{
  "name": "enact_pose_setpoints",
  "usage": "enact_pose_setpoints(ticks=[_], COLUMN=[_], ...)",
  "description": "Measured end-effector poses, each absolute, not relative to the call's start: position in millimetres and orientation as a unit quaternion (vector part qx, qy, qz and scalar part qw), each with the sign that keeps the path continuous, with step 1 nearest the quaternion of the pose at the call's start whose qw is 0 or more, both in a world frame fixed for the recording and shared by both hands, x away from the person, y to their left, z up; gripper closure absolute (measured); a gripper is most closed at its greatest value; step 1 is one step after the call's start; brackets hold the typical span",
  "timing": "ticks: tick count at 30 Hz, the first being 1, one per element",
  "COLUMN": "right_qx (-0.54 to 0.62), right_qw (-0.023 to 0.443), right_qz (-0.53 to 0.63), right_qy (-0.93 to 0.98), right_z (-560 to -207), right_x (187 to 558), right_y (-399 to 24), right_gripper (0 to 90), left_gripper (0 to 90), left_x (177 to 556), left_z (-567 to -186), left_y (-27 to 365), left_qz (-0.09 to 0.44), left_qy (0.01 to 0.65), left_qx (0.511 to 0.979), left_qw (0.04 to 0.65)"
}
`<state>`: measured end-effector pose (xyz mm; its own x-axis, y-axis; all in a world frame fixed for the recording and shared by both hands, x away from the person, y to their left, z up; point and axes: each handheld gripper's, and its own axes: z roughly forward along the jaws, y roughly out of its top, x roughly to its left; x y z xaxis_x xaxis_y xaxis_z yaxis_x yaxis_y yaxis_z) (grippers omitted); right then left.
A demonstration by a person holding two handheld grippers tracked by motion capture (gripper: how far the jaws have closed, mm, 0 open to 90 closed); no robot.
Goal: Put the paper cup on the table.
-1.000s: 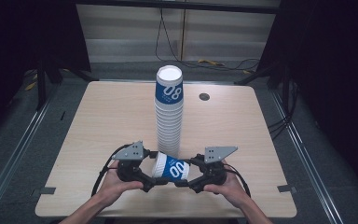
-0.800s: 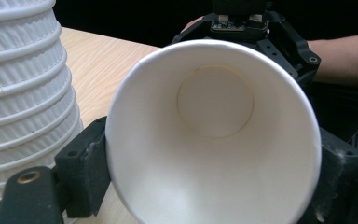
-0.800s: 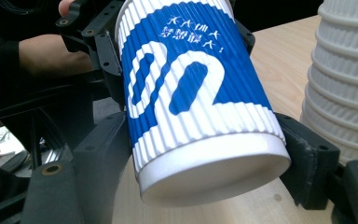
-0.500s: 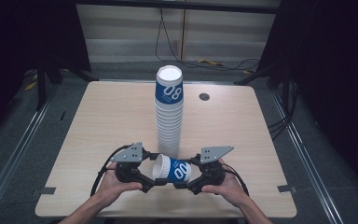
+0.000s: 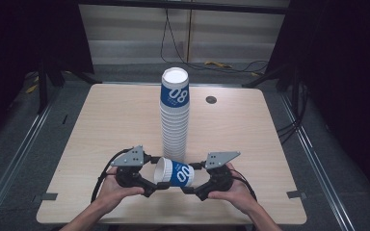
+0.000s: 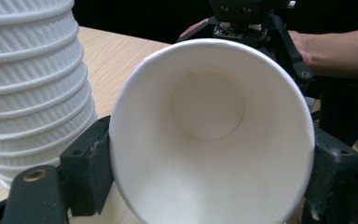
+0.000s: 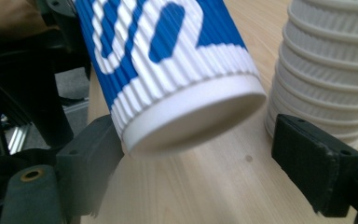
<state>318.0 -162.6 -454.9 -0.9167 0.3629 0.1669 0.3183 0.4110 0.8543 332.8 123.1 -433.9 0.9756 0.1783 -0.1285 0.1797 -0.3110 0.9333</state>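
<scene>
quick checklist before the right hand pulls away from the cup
1. Left hand-held gripper grips the cup at its rim: ok, jaws press both sides.
2. Right hand-held gripper let go: ok, its jaws have just been opening; the right one stands apart from the cup's base, the left one is close, contact unclear.
3. Cup intact: ok, the rim looks round.
4. Room from the stack of cups: cannot tell, it stands very close behind.
5. Table to the right free for the retreat: ok.
</scene>
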Motion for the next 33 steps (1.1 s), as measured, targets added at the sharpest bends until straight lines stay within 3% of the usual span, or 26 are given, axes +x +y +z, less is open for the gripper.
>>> enact_pose_setpoints(ticks=[33], right_qx=[0.287], right_qw=[0.083], right_qz=[0.508], right_qy=[0.808], right_z=[-454], right_x=[321], right_y=[-206], right_gripper=[19.9], left_gripper=[17.5], left_x=[365], left_z=[-429], left_y=[177], left_qz=[0.007], left_qy=[0.174], left_qx=[0.842], left_qw=[0.510])
